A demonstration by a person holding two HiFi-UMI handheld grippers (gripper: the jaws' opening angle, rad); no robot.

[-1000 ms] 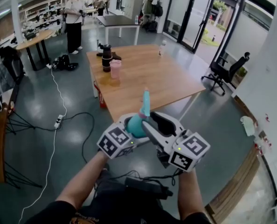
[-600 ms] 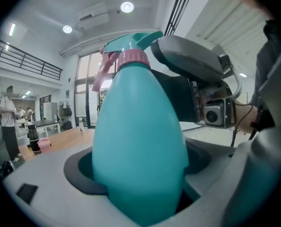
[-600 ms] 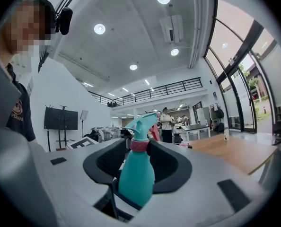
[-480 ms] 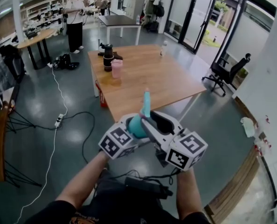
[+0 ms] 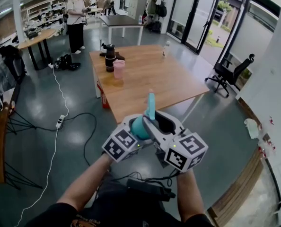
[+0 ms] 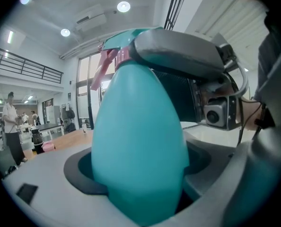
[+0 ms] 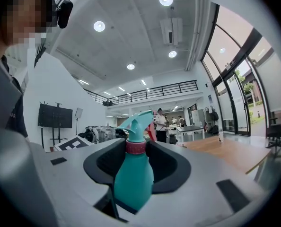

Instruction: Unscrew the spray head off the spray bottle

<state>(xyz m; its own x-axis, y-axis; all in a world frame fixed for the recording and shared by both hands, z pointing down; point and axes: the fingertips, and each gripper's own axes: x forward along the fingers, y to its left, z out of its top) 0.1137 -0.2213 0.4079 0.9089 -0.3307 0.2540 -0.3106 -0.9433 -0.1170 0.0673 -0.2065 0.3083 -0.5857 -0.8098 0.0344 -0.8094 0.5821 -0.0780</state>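
A teal spray bottle [image 5: 139, 126] is held up in the air in front of me, its teal spray head [image 5: 151, 105] pointing upward. My left gripper [image 5: 132, 128] is shut on the bottle's round body [image 6: 140, 141], which fills the left gripper view. My right gripper [image 5: 153, 122] comes in from the right. Its fingers [image 6: 178, 51] lie against the pink collar [image 7: 136, 147] under the spray head [image 7: 136, 123]. Its jaws have just closed a little around that neck.
A wooden table [image 5: 150, 82] stands ahead with a dark flask [image 5: 109, 56], a pink cup [image 5: 118, 69] and a small bottle [image 5: 165, 49]. Cables [image 5: 69, 122] run over the grey floor. A person [image 5: 75, 20] stands at the back left, and an office chair [image 5: 230, 72] at the right.
My right gripper has edged slightly left and turned a little at the bottle's neck. The left gripper and bottle stay about where they were.
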